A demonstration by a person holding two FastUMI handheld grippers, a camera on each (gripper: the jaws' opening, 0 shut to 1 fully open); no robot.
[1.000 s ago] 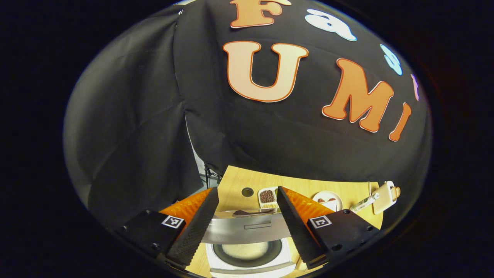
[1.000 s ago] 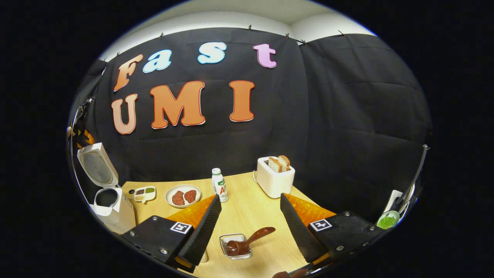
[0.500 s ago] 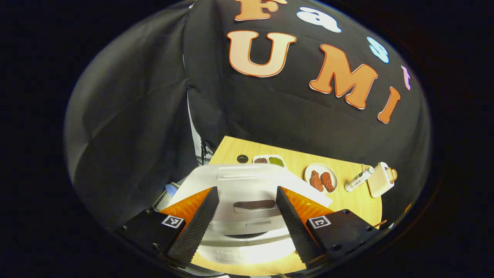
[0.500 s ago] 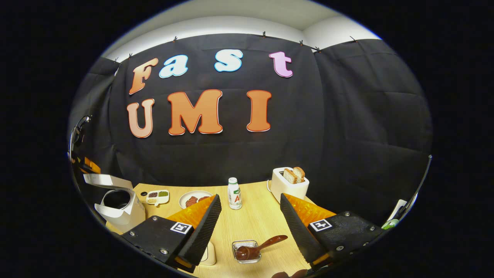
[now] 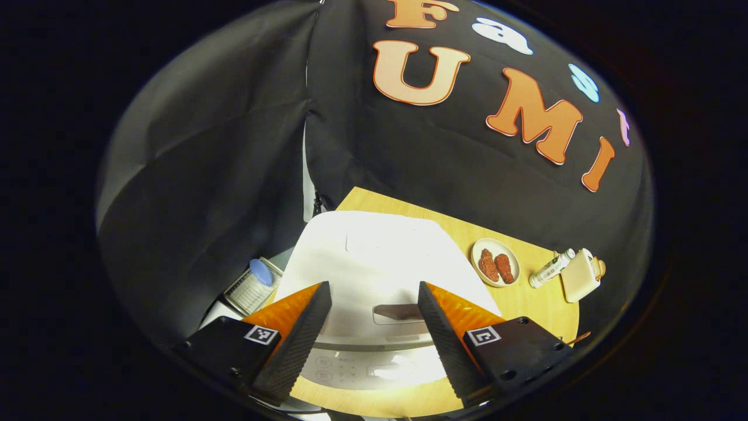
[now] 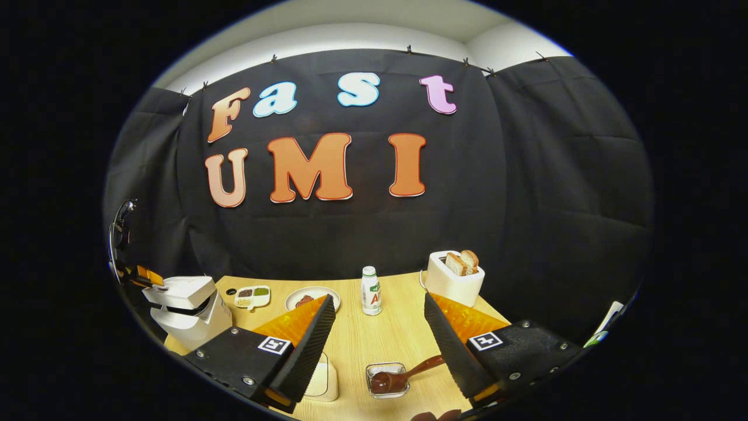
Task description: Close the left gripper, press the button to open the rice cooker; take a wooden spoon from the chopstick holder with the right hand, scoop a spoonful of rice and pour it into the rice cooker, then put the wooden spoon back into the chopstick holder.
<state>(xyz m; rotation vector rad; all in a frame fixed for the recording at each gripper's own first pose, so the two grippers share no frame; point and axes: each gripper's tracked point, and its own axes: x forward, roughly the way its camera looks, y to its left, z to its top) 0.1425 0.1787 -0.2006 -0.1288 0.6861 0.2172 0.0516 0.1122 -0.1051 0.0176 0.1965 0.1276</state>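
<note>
Over the last second the rice cooker [image 5: 374, 275] went from standing wide open, with rice showing in its dark pot, to having its white lid swung down almost flat. In the right gripper view the cooker [image 6: 187, 307] sat at the far left of the table [image 6: 374, 339] with a thin dark gap left under the lid, so I judged it nearly closed but not latched. The spoon lay back in its holder and rice was in the pot a second earlier, so I took the scooping and return to be finished and this lid closing to be an extra tidy-up.

My left gripper [image 5: 374, 336] hovered just above the cooker's front edge, fingers spread apart and holding nothing, with the lid's dark release button [image 5: 400, 311] between them. My right gripper [image 6: 380, 345] was likewise spread and empty, low over the near part of the table.

The wooden spoon [image 6: 400, 377] looked dark brown and glossy, its bowl resting in a small clear holder [image 6: 385, 380] and its handle leaning out to the right, toward the right finger. It lay near me, well apart from the cooker.
</note>
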